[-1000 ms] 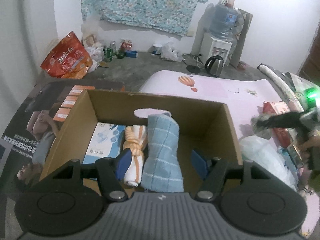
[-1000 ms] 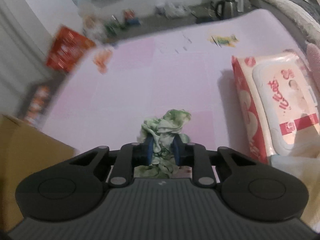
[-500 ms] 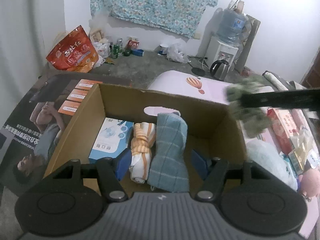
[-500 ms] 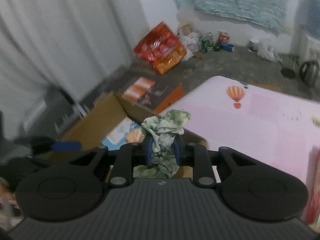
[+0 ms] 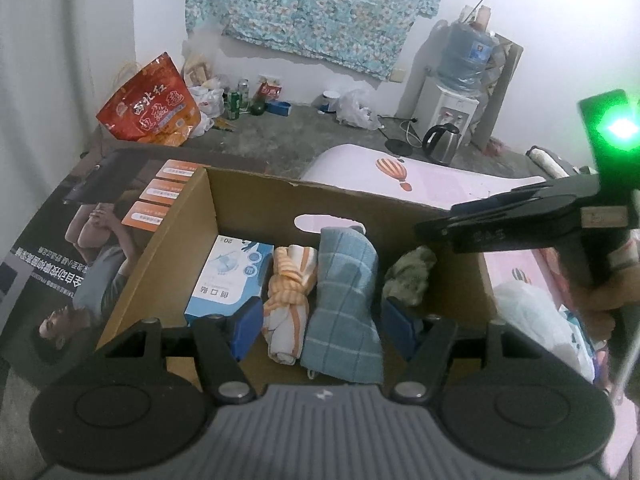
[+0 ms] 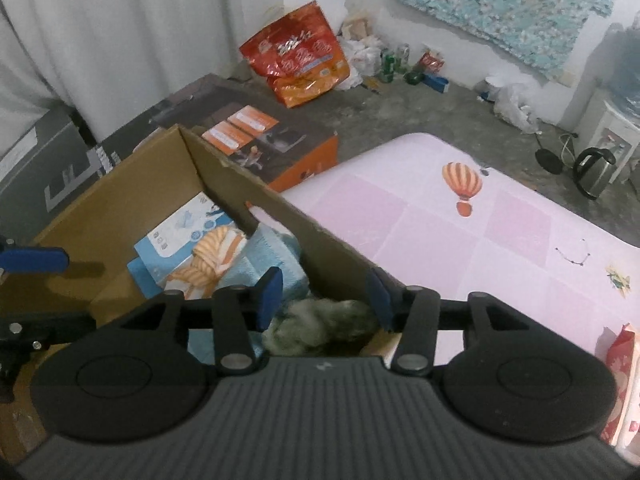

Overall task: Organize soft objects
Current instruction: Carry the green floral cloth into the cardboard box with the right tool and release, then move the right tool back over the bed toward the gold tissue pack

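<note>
Between the right gripper's (image 6: 325, 297) blue pads (image 6: 269, 297), spread wide and gripping nothing, a crumpled green cloth (image 6: 320, 324) sits blurred just below, inside the cardboard box (image 6: 120, 216). From the left wrist view the same green cloth (image 5: 408, 280) lies in the box's right end, free of the right gripper (image 5: 436, 232), whose black fingers reach over the box's right wall above it.

Left gripper (image 5: 320, 328): fingers also wide apart, holding nothing, poised over the near edge of the cardboard box (image 5: 248, 196).

Box contents, left to right from the left wrist view:
- blue-and-white packet (image 5: 228, 280), flat against the left side
- orange-striped knotted cloth (image 5: 290, 292), beside the packet
- blue checked towel (image 5: 344, 304), rolled, touching the striped cloth
- green cloth, to the right of the towel

Whether the green cloth touches the towel cannot be told.

Around the box: pink mat (image 6: 440, 232) with a balloon print runs behind and to the right of the box. A printed carton (image 5: 120, 216) stands at the box's left. Beyond the box, on the bare floor by the wall, a red snack bag (image 5: 152, 108); further right, a kettle (image 5: 440, 142) below a water dispenser (image 5: 452, 100).
</note>
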The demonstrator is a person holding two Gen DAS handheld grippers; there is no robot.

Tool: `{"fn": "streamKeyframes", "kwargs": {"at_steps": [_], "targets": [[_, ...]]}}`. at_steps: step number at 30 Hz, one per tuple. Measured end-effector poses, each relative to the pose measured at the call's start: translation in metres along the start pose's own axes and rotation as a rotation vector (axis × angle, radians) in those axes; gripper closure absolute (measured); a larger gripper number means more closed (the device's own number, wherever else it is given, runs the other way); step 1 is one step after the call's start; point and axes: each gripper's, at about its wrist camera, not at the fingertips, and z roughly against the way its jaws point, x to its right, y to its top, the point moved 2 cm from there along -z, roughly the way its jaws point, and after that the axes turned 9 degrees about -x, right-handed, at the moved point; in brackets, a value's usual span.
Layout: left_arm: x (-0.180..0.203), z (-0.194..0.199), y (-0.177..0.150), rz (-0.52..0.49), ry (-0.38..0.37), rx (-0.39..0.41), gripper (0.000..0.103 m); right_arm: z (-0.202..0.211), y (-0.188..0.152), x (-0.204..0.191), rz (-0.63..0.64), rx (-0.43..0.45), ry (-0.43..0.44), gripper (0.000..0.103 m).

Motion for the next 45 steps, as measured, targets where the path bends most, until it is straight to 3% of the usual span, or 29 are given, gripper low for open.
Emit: {"fn": "streamKeyframes", "kwargs": {"at_steps": [7, 13, 15, 19, 23, 28, 40, 41, 43, 45], "targets": [[0.013, 0.008, -0.004, -0.014, -0.026, 0.012, 0.036, 0.07, -0.034, 0.043, -0.108, 0.141, 0.044, 0.055], [0.037, 0.022, -0.013, -0.054, -0.084, 0.033, 0.025, 0.148, -0.117, 0.112, -0.308, 0.246, 0.028, 0.044], [0.046, 0.029, -0.018, -0.08, -0.103, 0.042, 0.021, 0.167, -0.156, 0.138, -0.384, 0.263, -0.001, 0.036], [0.068, 0.043, -0.032, -0.129, -0.13, 0.058, 0.014, 0.184, -0.233, 0.183, -0.522, 0.248, -0.047, 0.031], [0.093, 0.05, -0.049, -0.179, -0.164, 0.056, 0.012, 0.168, -0.282, 0.207, -0.584, 0.171, -0.092, 0.03], [0.117, 0.054, -0.068, -0.201, -0.194, 0.054, 0.011, 0.129, -0.295, 0.22, -0.581, 0.109, -0.123, 0.03], [0.14, 0.051, -0.102, -0.192, -0.21, 0.034, 0.011, 0.076, -0.285, 0.226, -0.673, 0.049, -0.052, 0.03], [0.141, 0.049, -0.103, -0.188, -0.216, 0.032, 0.011, 0.076, -0.285, 0.226, -0.675, 0.057, -0.05, 0.031], [0.144, 0.046, -0.105, -0.177, -0.231, 0.022, 0.011, 0.077, -0.287, 0.224, -0.673, 0.073, -0.044, 0.045], [0.148, 0.042, -0.108, -0.167, -0.246, 0.009, 0.011, 0.08, -0.29, 0.223, -0.689, 0.089, -0.028, 0.047]]}}
